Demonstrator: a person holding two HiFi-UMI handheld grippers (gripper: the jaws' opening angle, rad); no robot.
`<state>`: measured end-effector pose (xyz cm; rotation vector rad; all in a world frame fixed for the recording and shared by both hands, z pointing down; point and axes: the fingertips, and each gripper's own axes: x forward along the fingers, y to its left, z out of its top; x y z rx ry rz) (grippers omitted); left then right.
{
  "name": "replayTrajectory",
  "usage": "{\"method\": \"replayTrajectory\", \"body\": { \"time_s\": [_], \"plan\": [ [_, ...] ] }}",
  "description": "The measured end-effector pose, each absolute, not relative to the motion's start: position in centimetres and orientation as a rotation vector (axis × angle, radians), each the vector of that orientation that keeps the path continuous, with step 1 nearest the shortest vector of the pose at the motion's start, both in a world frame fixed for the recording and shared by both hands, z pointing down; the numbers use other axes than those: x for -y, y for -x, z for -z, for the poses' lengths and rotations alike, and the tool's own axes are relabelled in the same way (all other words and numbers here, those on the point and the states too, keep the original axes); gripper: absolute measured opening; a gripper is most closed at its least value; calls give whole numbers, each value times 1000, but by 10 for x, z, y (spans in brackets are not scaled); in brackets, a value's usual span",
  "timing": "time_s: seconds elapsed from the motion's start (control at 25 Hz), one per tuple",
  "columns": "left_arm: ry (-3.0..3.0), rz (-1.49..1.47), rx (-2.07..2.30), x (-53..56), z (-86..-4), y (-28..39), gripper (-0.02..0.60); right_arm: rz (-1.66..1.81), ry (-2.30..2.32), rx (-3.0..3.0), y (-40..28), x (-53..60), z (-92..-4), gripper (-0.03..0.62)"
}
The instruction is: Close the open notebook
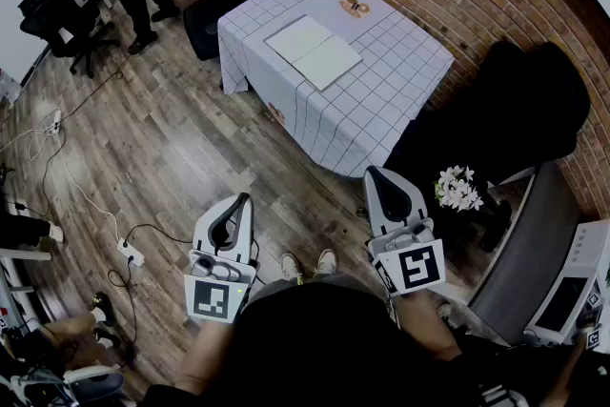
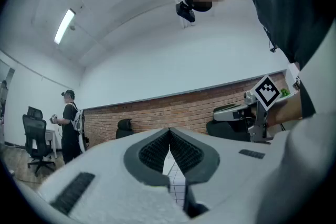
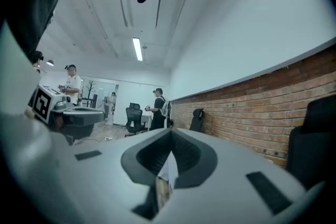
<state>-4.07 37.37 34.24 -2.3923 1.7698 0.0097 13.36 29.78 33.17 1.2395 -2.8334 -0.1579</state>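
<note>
One notebook [image 1: 313, 50], open flat w/ both pages up, lies mid-counter [image 1: 381, 110] at 12 o'clock in head view, its spine running approx 8-to-2 o'clock. A small orange item [image 1: 355, 7] sits at 1 o'clock of it, apart; can't tell what it is. Both tools are well short of the counter: left hand-held gripper [image 1: 242, 201] at 7 o'clock, right hand-held gripper [image 1: 377, 176] at 5 o'clock. Each has jaws closed, nothing between. Step in hand, I'd judge, is the approach. To do it well: get close first, part one pair of jaws, slip a tip under one page's outer edge, swing it over the spine. Steady the other half w/ the 2nd tool so the notebook doesn't slide.
</note>
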Motion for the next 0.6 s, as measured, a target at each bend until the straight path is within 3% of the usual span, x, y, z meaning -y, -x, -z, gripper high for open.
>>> {"method": "replayTrajectory", "body": {
  "time_s": [0.6],
  "plan": [
    [2388,-33,-1834,-377,-351,75,24,97,-1201,2866,-104,-292,-335,14]
  ]
}}
